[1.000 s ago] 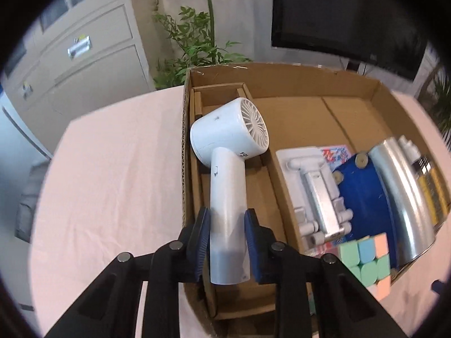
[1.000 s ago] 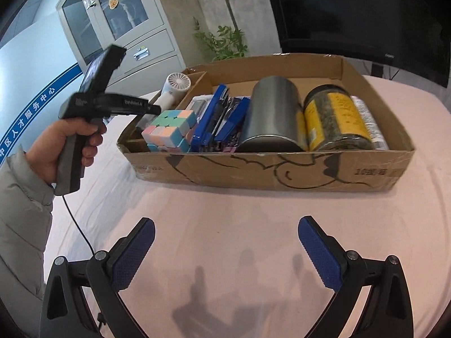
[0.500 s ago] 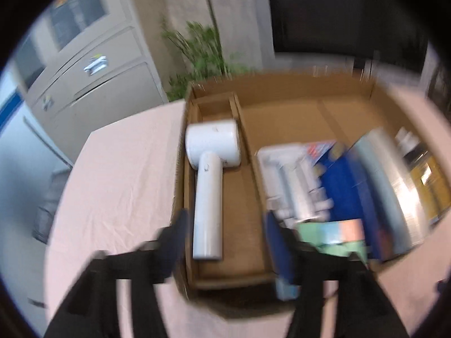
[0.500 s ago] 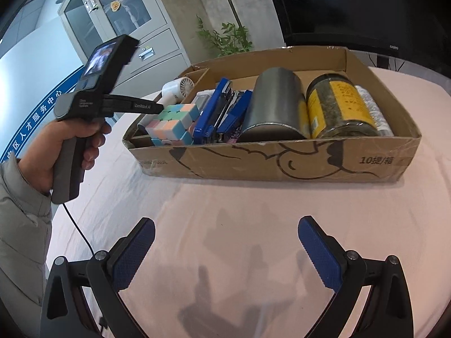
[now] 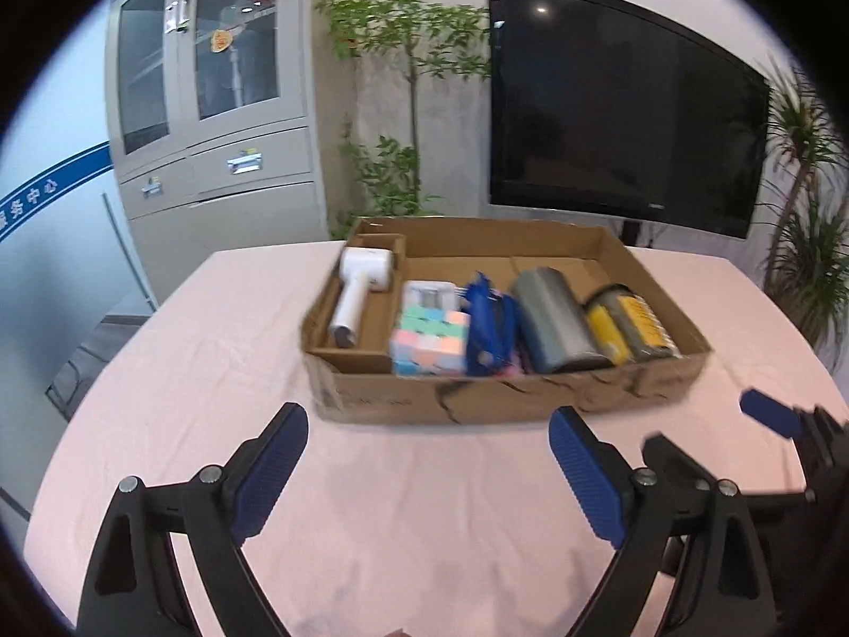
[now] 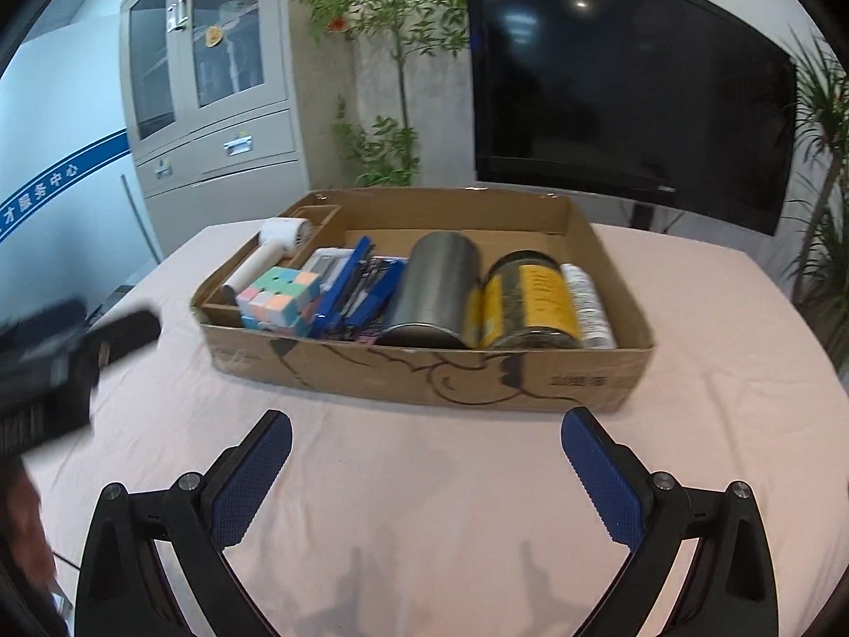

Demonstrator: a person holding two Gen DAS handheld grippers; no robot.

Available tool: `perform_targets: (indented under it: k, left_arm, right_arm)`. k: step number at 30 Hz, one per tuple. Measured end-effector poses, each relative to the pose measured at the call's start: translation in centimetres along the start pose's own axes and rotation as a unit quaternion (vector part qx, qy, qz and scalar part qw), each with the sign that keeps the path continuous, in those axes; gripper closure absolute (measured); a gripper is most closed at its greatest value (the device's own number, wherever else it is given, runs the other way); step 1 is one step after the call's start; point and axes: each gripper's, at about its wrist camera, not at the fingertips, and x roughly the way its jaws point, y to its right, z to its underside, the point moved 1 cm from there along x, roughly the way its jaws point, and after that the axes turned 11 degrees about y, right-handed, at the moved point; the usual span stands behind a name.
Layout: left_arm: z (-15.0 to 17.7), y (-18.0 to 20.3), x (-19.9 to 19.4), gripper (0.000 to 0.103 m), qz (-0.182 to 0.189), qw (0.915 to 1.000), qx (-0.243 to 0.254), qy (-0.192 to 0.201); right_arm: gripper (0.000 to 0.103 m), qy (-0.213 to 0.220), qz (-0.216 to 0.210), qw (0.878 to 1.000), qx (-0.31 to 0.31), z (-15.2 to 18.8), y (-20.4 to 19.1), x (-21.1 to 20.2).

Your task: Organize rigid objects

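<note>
**Box packed on the pink table, both my grippers over bare cloth**

Around me the room: a white wall with a blue stripe at the left, a grey cabinet with glass doors above and drawers below, leafy plants in the corner, and a big dark screen on the wall behind the table. The table is covered in pale pink cloth, slightly creased

On it sits the cardboard box, low-walled and open on top, with a black line drawing on its near side. Inside, along the near wall, a steel cylinder lies on its side in the middle; right of it a jar with a yellow label, also lying down, and a slim white can against the right wall. Left of the cylinder are blue staplers, touching it, then a pastel puzzle cube. A white hair dryer lies in the narrow divided compartment at the far left, handle pointing toward me

My left gripper is in front of the box, its jaws opening wide with only cloth between them. My right gripper is spread wide too, holding nothing, also short of the box
</note>
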Motion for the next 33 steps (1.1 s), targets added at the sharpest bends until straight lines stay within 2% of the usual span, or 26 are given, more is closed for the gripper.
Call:
perform_targets:
  k: [5, 12, 33]
  left_arm:
    - [0.0, 1.1, -1.0, 0.011, 0.011, 0.9999, 0.002, 0.013]
    - [0.6, 2.4, -2.0, 0.011, 0.02, 0.9996, 0.01, 0.015]
    - [1.1, 2.5, -1.4, 0.011, 0.011, 0.9999, 0.006, 0.004]
  right_arm:
    - [0.001, 0.011, 0.029, 0.999, -0.006, 0.0, 1.1, -2.5]
    - [0.001, 0.016, 0.043, 0.999, -0.004, 0.6, 1.6, -4.8]
    - [0.001, 0.009, 0.044, 0.999, -0.013, 0.6, 1.3, -4.4]
